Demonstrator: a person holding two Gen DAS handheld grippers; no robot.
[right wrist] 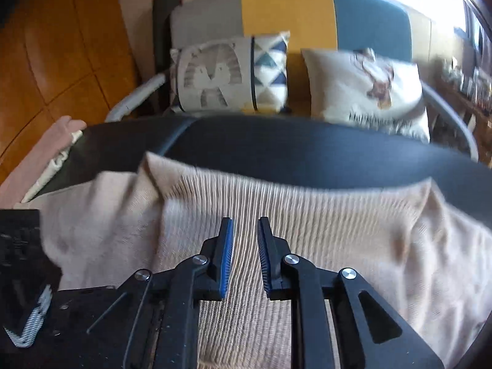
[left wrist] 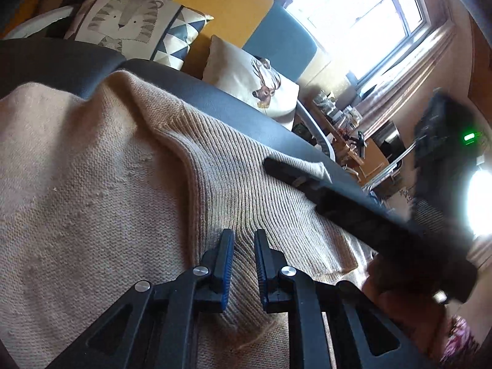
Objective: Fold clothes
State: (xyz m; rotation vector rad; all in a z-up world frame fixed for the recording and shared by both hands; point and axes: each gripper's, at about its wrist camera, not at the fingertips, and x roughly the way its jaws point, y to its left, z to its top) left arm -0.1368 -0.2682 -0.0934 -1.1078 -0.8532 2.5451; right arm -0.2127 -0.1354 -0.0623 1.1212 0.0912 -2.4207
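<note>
Beige ribbed knit sweater (right wrist: 307,215) lies spread on dark padded surface (right wrist: 307,150), one flap folded over; folding partly done, more folds left. My left gripper (left wrist: 243,240) and right gripper (right wrist: 245,226) hover slightly apart, empty.

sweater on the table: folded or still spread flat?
Partly folded. The beige sweater has its ribbed part doubled over the plain knit, with a fold edge showing; how many layers, cannot tell.
</note>
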